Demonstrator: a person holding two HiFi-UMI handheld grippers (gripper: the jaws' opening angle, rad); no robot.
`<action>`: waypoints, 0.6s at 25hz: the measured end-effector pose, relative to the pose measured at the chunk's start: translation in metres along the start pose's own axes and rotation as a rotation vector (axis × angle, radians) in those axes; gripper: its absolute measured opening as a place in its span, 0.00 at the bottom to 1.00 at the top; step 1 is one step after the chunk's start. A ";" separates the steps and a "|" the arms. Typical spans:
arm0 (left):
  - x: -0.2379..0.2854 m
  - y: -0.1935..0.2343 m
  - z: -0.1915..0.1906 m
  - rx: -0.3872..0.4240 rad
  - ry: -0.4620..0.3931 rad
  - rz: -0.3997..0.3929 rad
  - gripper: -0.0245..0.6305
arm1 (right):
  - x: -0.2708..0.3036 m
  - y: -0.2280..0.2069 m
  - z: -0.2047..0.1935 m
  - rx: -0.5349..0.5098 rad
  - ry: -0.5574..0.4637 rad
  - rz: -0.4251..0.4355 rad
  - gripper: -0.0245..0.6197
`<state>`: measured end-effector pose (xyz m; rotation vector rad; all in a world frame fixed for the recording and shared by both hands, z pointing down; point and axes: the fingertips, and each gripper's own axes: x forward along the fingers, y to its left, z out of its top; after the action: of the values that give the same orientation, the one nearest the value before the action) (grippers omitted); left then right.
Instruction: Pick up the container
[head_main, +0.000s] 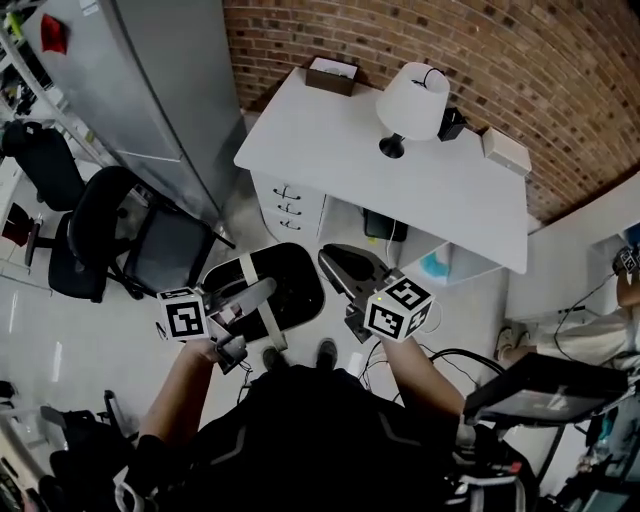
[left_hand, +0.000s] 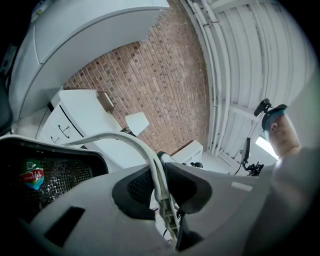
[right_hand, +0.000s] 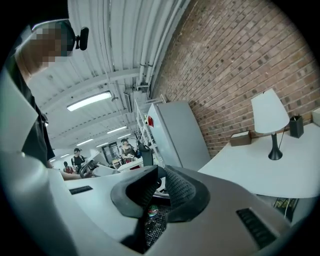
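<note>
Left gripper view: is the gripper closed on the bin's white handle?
Yes, the handle passes between the left gripper's pads, and both press against it.

Both forearms (head_main: 175, 395) extended forward toward the container (head_main: 300, 292). Fingers of the left gripper (left_hand: 160, 171) clamped on its white handle (left_hand: 125, 140). Fingers of the right gripper (right_hand: 159, 181) nearly together on its right-hand mesh wall.

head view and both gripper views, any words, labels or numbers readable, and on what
No readable words or numbers anywhere.
Left cube, right cube: square marker patterns, no letters.
Colourful wrapper in the black mesh container: print too blurred.
Red tag on the fridge: too small.
</note>
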<state>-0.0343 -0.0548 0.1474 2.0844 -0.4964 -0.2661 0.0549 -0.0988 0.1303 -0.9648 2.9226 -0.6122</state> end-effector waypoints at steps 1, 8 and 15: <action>-0.001 -0.002 0.001 0.000 -0.005 0.002 0.14 | -0.001 0.001 0.005 -0.008 -0.013 -0.009 0.11; -0.010 -0.016 0.006 0.006 -0.037 0.004 0.14 | -0.009 0.011 0.037 -0.110 -0.077 -0.049 0.06; -0.009 -0.024 0.009 0.000 -0.067 -0.001 0.14 | -0.026 0.009 0.056 -0.166 -0.145 -0.134 0.05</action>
<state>-0.0401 -0.0468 0.1224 2.0815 -0.5361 -0.3375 0.0777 -0.0974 0.0721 -1.1760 2.8326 -0.2905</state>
